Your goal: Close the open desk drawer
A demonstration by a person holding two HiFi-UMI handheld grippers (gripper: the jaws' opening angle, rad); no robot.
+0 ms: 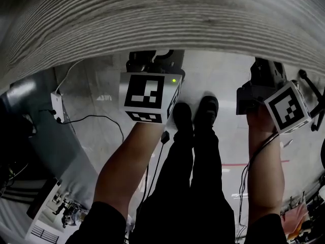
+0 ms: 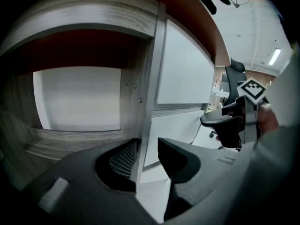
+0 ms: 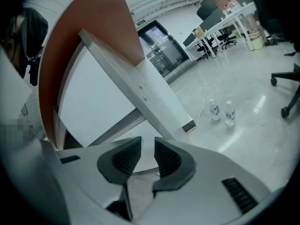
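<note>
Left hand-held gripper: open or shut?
Open. The left hand-held gripper has its jaws apart around the grey panel edge, with a gap showing beside one jaw.

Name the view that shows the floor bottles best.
Right gripper view: both bottles stand upright on the open floor, unblocked though small. The head view and left gripper view show nothing of them.

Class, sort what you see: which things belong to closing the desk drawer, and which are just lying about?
Job: desk, left gripper, right gripper.
Lying about: water bottles, office chair, white box with cable on the floor.
</note>
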